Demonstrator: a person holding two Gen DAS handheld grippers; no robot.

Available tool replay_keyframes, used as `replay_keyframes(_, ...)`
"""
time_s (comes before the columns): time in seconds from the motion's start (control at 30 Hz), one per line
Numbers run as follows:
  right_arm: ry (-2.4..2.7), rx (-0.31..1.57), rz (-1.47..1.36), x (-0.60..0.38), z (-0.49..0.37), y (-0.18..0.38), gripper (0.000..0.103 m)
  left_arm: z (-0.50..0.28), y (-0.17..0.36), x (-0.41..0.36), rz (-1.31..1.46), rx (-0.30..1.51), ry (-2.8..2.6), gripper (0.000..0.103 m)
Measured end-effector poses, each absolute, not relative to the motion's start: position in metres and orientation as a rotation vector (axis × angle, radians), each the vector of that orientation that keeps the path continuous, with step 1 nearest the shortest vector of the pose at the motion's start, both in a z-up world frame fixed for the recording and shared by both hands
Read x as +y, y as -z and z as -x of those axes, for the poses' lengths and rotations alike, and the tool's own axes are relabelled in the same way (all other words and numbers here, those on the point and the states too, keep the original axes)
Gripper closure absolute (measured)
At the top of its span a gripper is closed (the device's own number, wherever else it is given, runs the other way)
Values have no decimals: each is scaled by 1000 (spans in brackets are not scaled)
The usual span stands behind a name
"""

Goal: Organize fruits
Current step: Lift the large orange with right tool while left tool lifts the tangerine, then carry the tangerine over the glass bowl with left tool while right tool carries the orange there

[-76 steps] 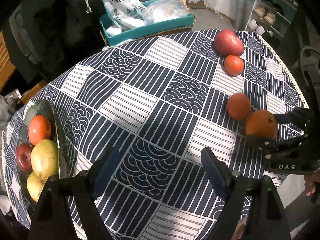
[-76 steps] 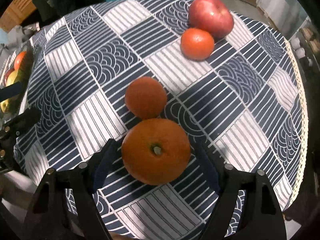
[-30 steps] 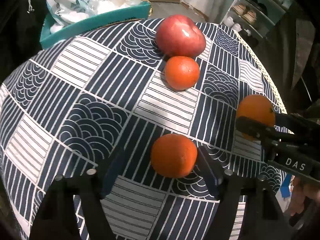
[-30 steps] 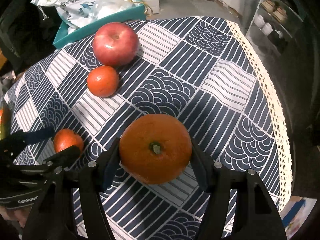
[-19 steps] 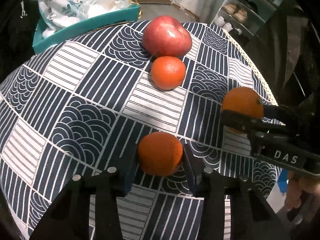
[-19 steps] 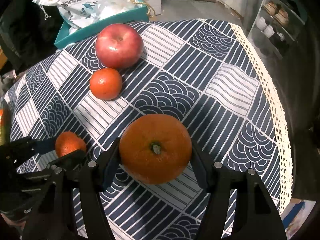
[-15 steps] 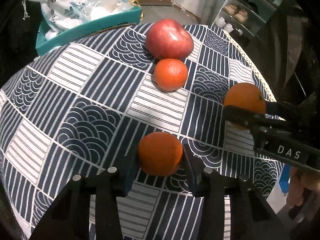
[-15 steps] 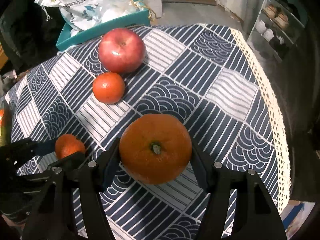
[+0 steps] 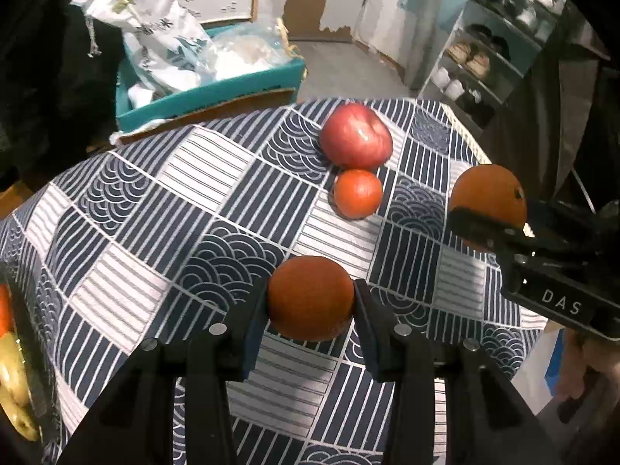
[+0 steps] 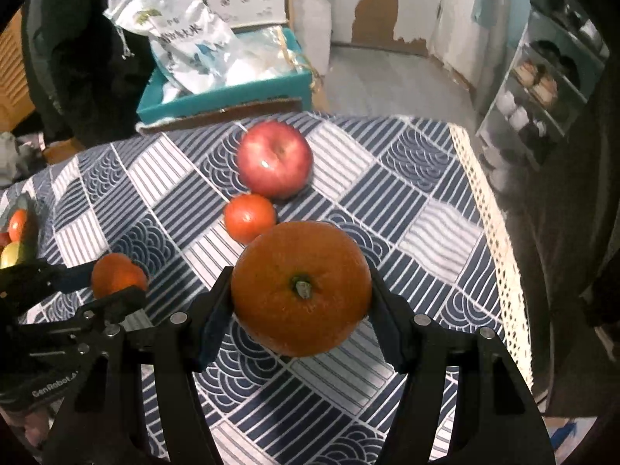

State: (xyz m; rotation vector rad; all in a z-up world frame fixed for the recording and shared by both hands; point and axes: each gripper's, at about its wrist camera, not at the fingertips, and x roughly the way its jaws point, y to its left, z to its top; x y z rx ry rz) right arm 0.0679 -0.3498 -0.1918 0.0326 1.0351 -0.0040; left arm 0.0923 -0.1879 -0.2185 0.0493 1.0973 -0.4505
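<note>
My left gripper (image 9: 310,302) is shut on a small orange (image 9: 310,296) and holds it above the patterned tablecloth (image 9: 162,209). My right gripper (image 10: 300,290) is shut on a large orange (image 10: 300,286), also lifted off the cloth; it shows at the right of the left wrist view (image 9: 489,197). The small orange in the left gripper shows at the left of the right wrist view (image 10: 118,273). A red apple (image 9: 355,141) and a small tangerine (image 9: 357,193) lie together on the cloth beyond both grippers. A dark fruit bowl (image 9: 27,352) at the far left edge holds yellow and orange fruit.
A teal box (image 9: 209,89) with white plastic bags stands beyond the table's far edge. A shoe rack (image 9: 488,58) stands at the back right. The cloth's lace edge (image 10: 500,240) marks the table's right side. The bowl's fruit shows at the far left of the right wrist view (image 10: 15,240).
The left gripper moved in on the small orange, shut on it and lifted it. The right gripper has raised the large orange higher. Apple and tangerine have not moved.
</note>
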Motion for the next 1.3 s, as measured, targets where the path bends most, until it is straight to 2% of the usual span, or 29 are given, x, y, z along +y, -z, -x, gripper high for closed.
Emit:
replay_keyframes(0.9, -122, 822, -6, -306, -48, 91, 38, -60, 114, -125, 22, 870, 382, 60)
replay_keyframes(1.3, -184, 756, 2, -277, -43, 59, 38, -49, 86, -85, 63, 808, 324, 60)
